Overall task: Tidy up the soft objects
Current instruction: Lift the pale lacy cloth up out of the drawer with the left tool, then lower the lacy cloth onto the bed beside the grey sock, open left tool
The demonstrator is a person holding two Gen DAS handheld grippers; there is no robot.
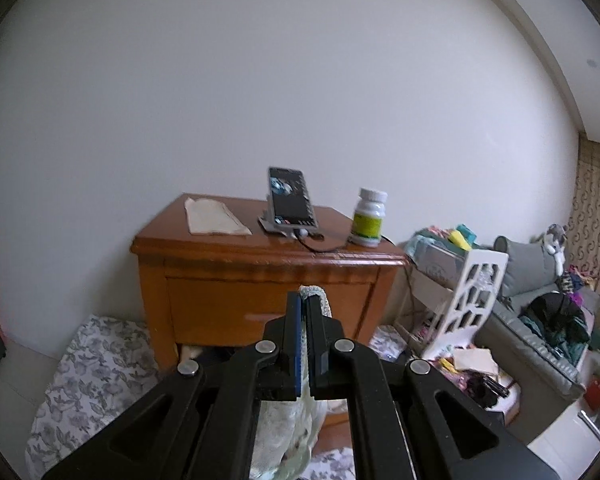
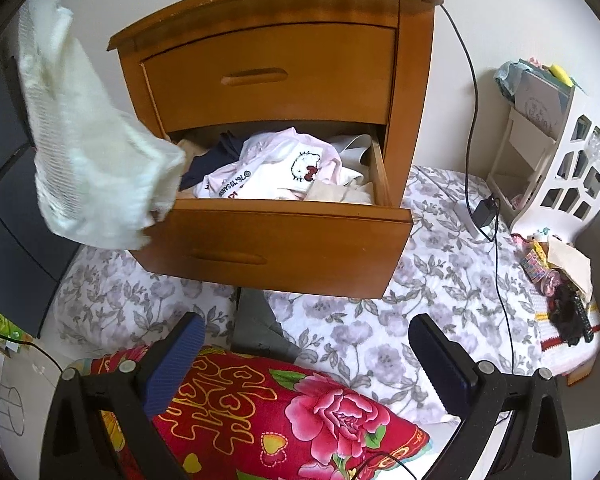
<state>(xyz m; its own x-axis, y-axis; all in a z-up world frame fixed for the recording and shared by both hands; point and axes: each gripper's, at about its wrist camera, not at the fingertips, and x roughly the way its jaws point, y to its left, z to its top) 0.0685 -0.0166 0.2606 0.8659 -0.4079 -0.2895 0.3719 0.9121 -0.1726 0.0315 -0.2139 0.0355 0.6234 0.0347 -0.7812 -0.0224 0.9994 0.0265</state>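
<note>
Plain white wall (image 1: 260, 80) behind, evenly lit. Wooden nightstand (image 2: 276, 76) against it, 2 drawers, lower drawer (image 2: 284, 236) pulled open. Floral bedding (image 2: 440, 280) below. White openwork rack (image 1: 472, 300) at right, beside grey sofa (image 1: 532, 320); patterned curtain (image 1: 596, 208) beyond.

In the right wrist view, a white garment (image 2: 236, 184) lying in the open lower drawer (image 2: 284, 236) of the wooden nightstand carries a strip of dark print, seen upside down and only partly legible, with something like "76" and a run of capitals beside it. The same garment bears a cartoon cat face with a red bow. The red floral cloth (image 2: 284, 412) shows large gold decorative characters. The green-and-yellow label on the white bottle (image 1: 369, 218) is too blurred to read.
</note>
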